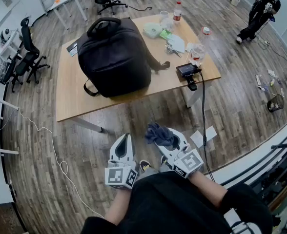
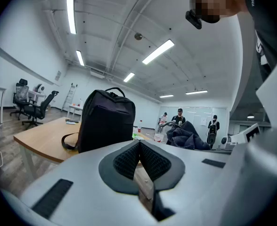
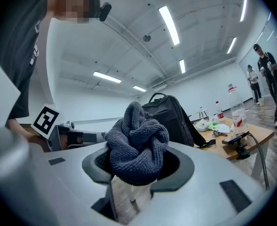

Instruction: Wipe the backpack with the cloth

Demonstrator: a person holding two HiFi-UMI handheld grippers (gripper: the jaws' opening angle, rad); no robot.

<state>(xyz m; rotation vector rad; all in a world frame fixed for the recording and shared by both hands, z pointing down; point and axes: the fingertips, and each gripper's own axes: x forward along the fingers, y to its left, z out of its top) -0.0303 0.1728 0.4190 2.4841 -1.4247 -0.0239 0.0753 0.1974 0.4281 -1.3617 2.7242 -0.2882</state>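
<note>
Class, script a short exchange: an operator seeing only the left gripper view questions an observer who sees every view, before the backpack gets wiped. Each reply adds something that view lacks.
Operator: Is the cloth actually gripped?
Observer: Yes. The right gripper view shows the right gripper with its jaws pressed on the bunched grey cloth.
Operator: Is either gripper over the table yet?
Observer: No. The head view shows the left gripper and the right one above the wood floor, short of the table's near edge, with the backpack beyond.
</note>
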